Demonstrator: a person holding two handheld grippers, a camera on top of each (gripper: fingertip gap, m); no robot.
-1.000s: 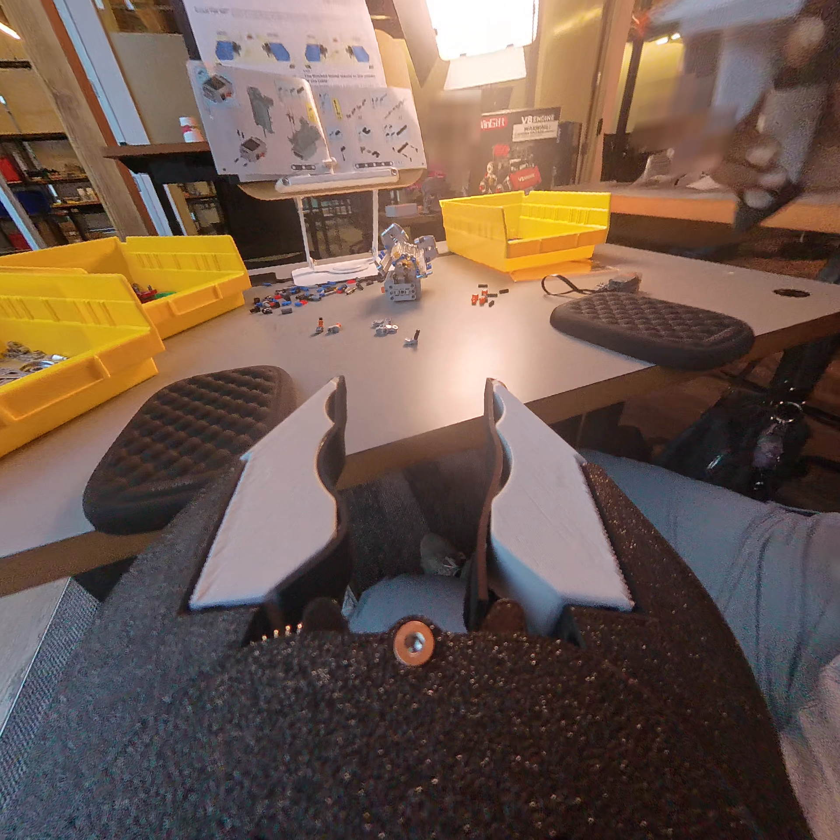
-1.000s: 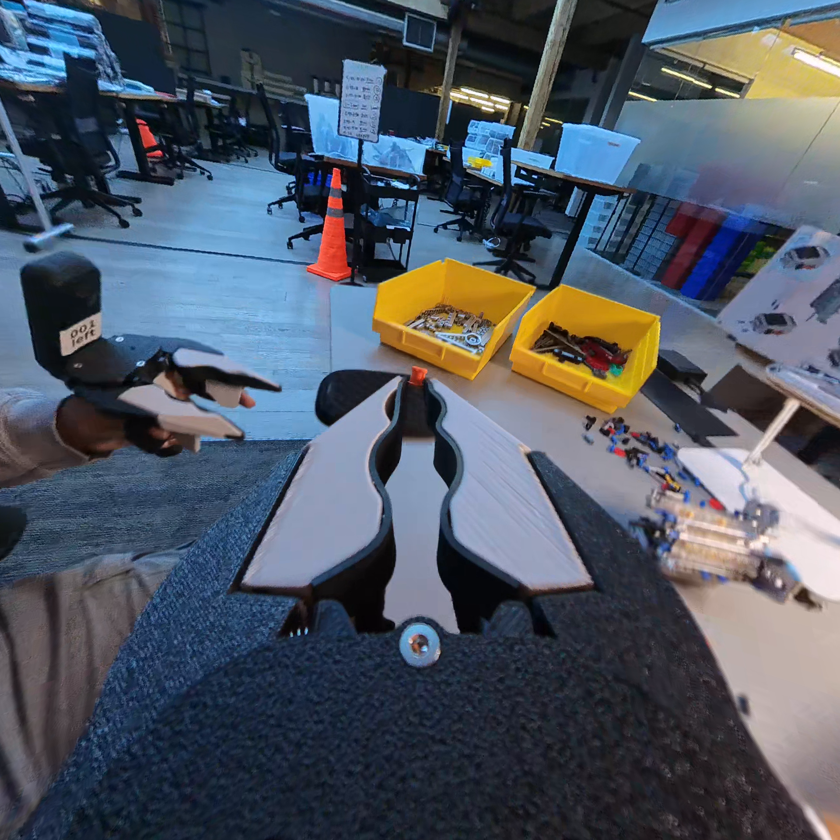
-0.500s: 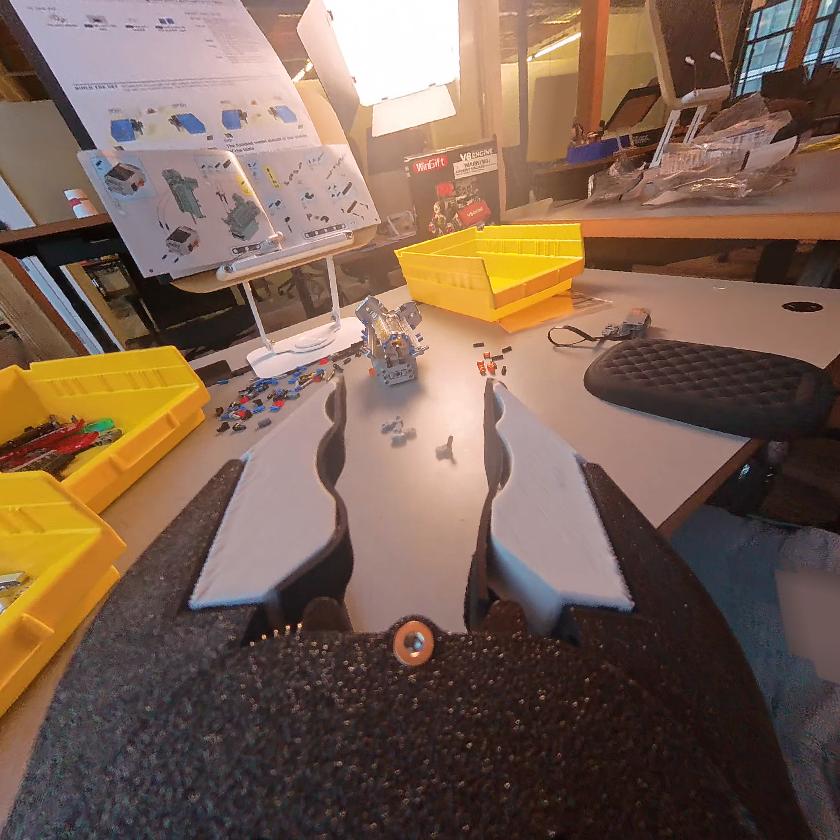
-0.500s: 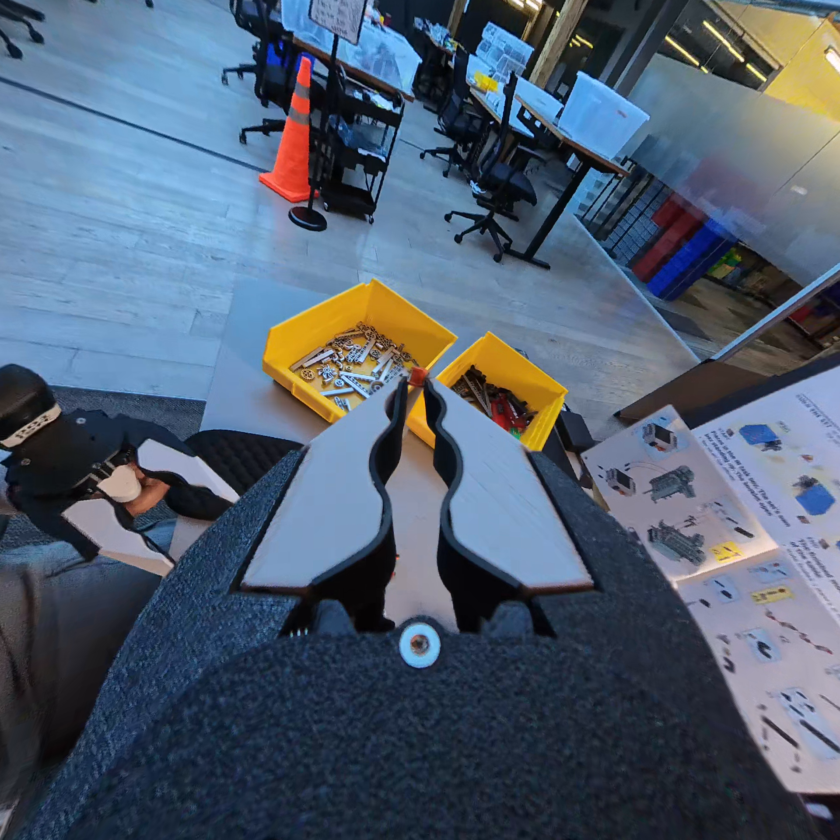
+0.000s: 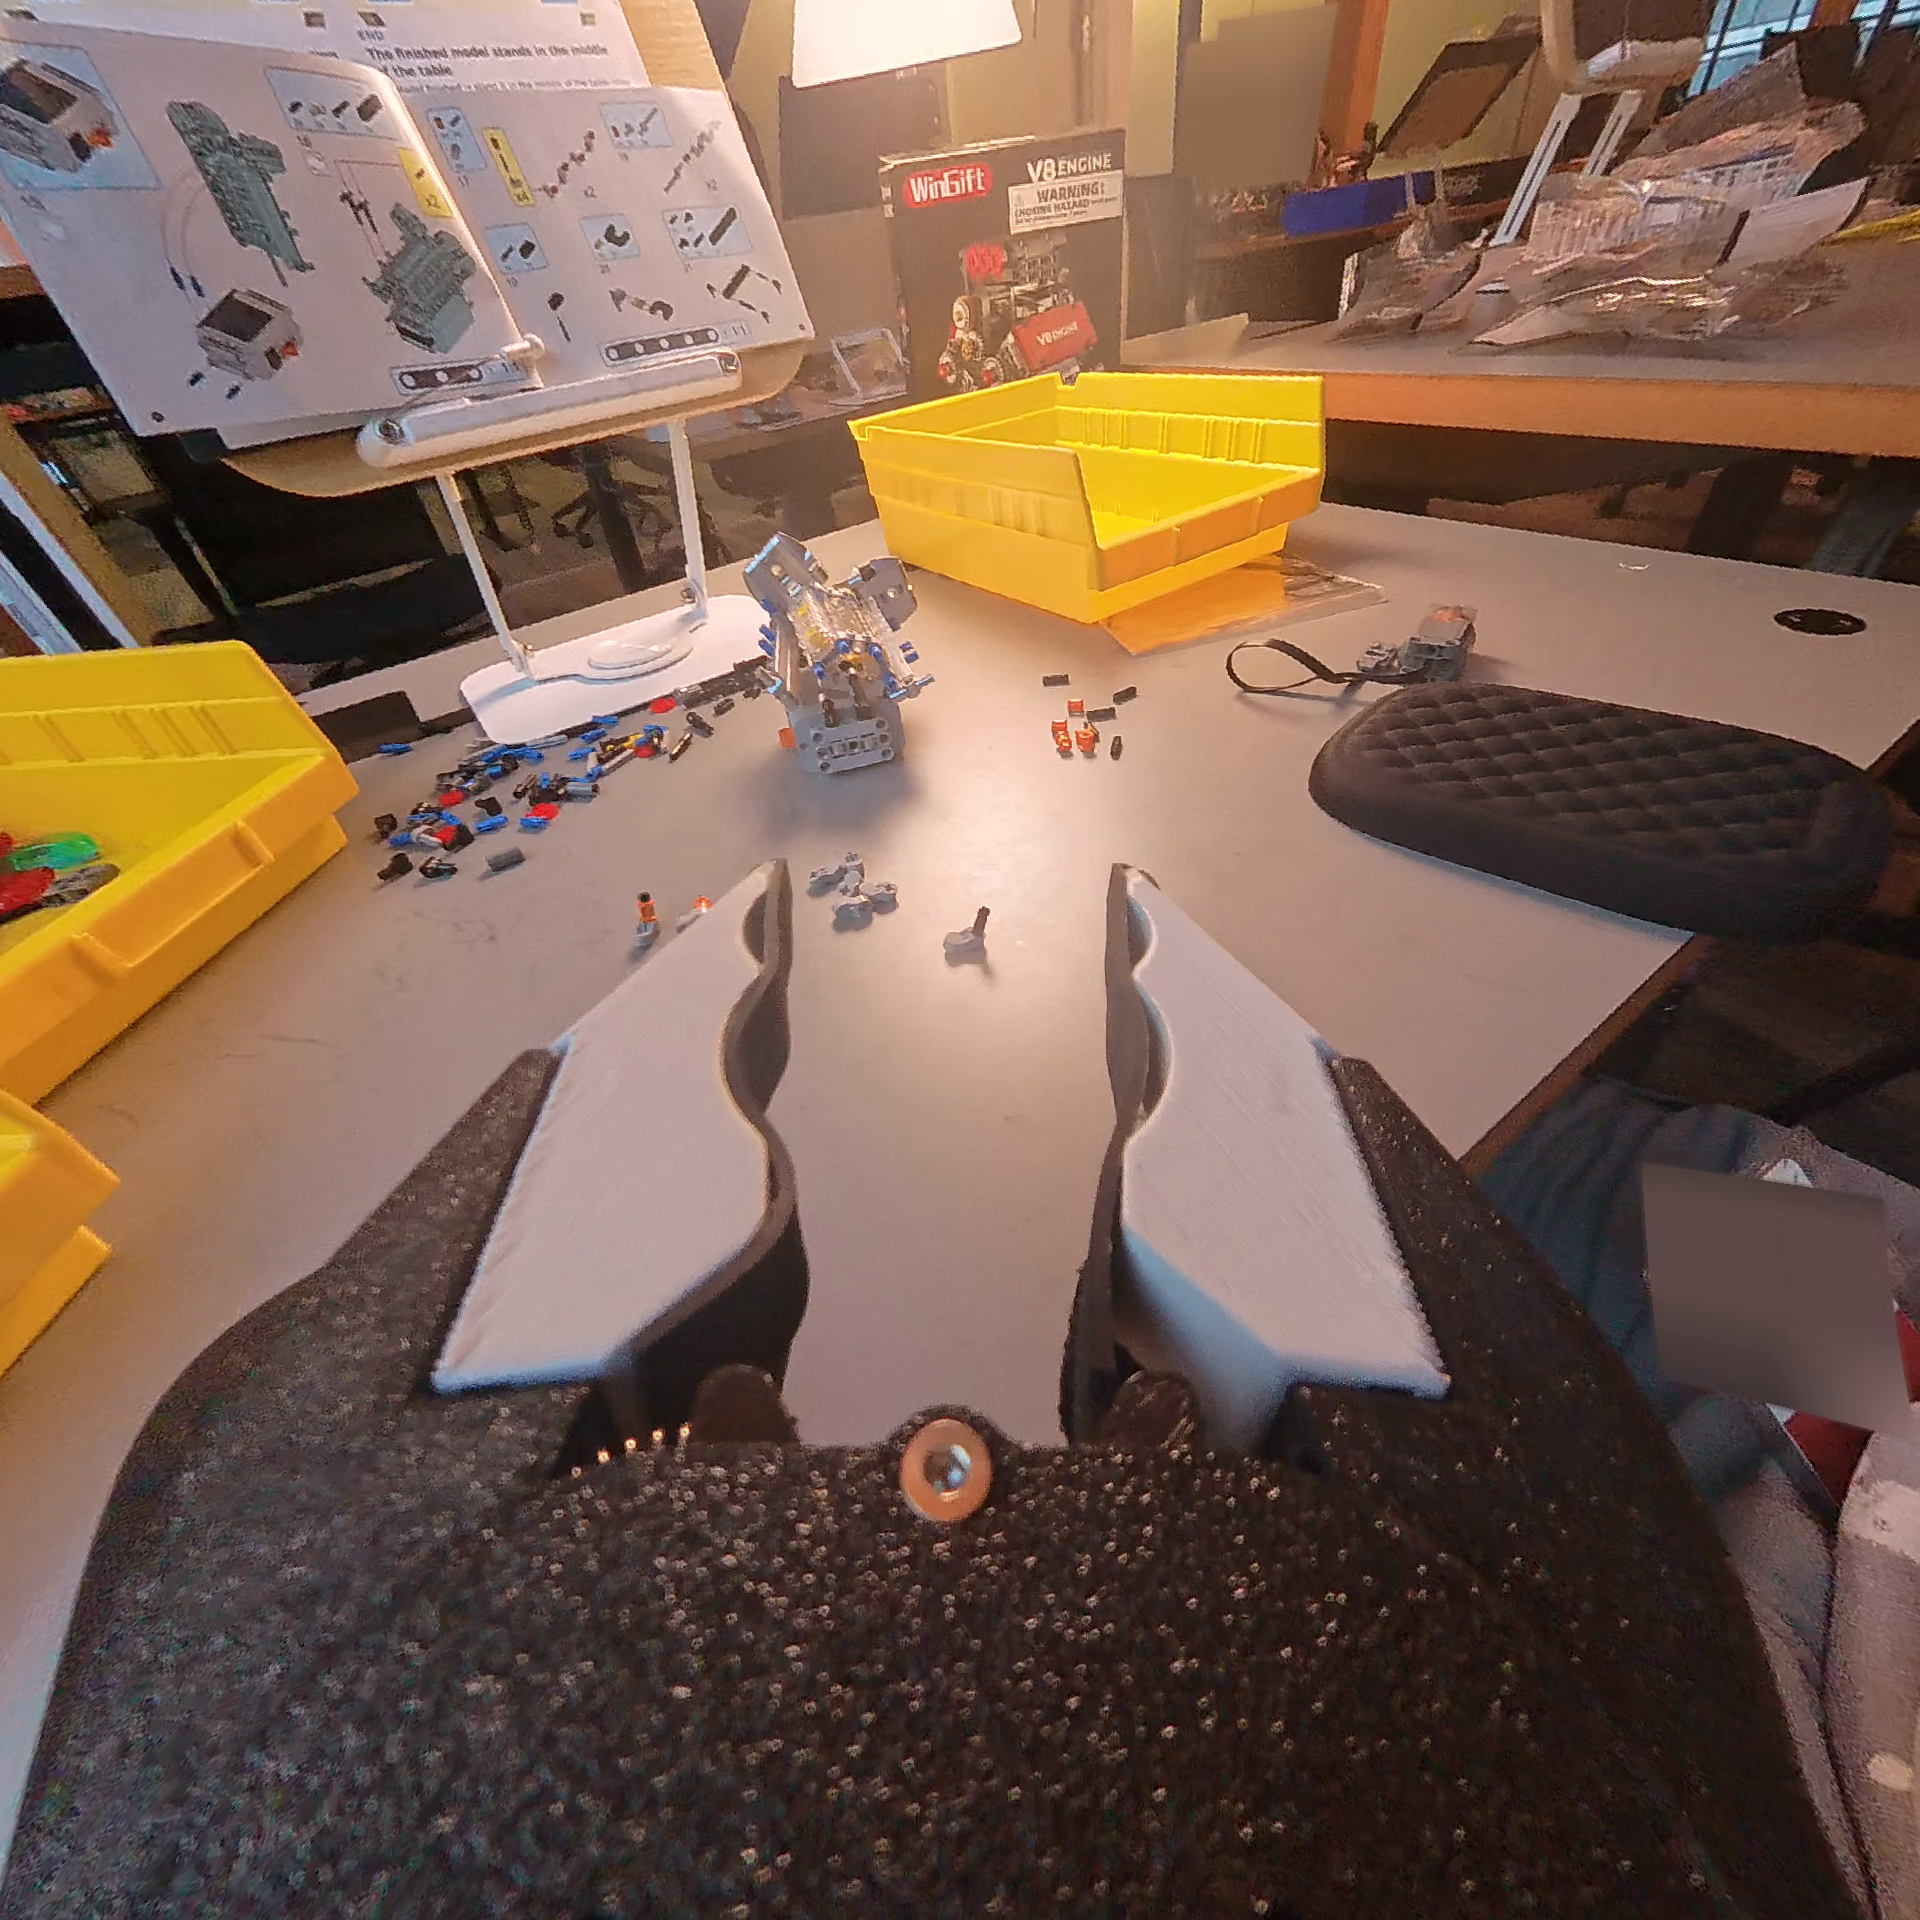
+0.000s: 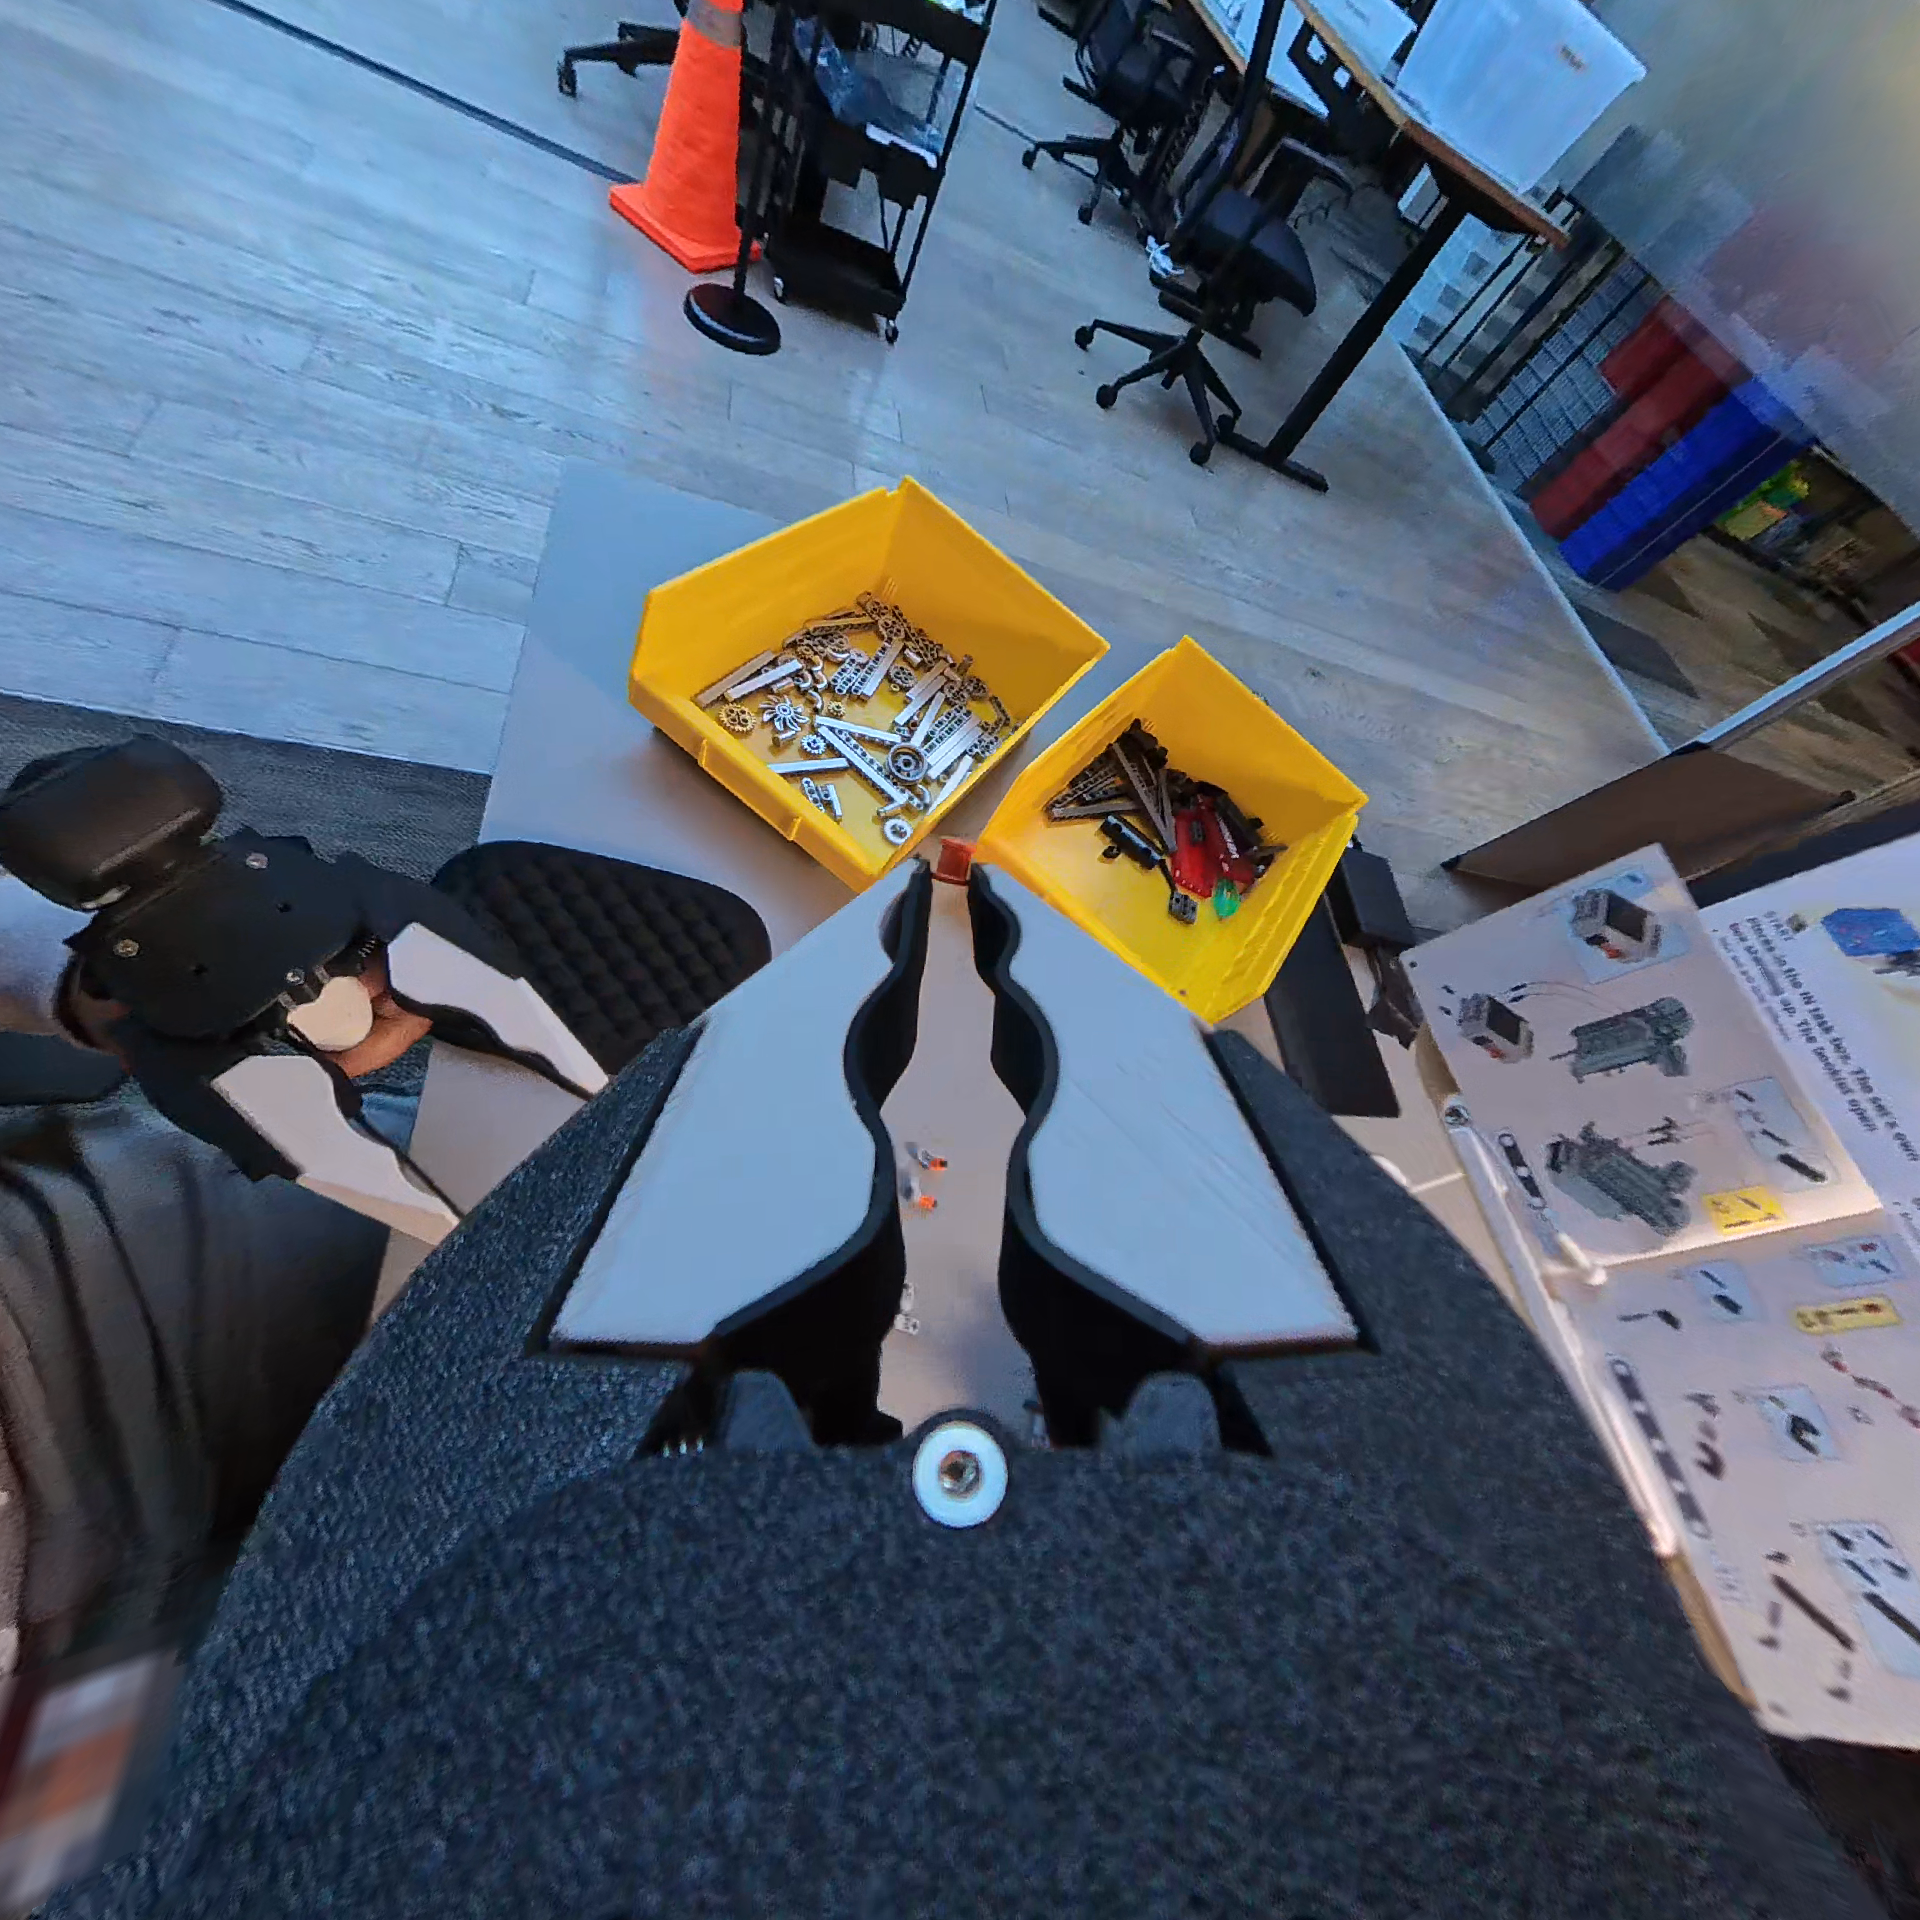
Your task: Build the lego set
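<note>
My right gripper [image 6: 948,871] is shut on a small orange bush piece [image 6: 953,861], pinched at the very fingertips and held above the grey table [image 6: 582,748] between two yellow bins. My left gripper [image 5: 948,883] is open and empty, hovering over the table [image 5: 935,1039]. Just beyond its tips lie a few small grey connector pieces [image 5: 854,891] and a grey piece with a black pin [image 5: 968,935]. Farther off stands a partly built grey engine model [image 5: 840,665]. The left gripper also shows in the right wrist view [image 6: 343,1081], open, held in a hand.
A yellow bin of grey beams and gears [image 6: 862,665] and one of black and red parts [image 6: 1195,821]. An empty yellow bin [image 5: 1101,488], yellow bins at the left [image 5: 156,800], loose blue, black and red pins [image 5: 520,779], orange bushes [image 5: 1075,732], black pads [image 5: 1590,790], an instruction booklet on a stand [image 5: 416,229]. Across from one pair of fingers to the other is roughly 25 centimetres. The partly built grey engine model [image 5: 840,665] lies around 25 centimetres away from my left fingertips.
Both grippers have swung forward and down over the table. The left stays open, now near the small grey pieces. The right keeps its pinch on the orange bush and tilts down over the bins.
</note>
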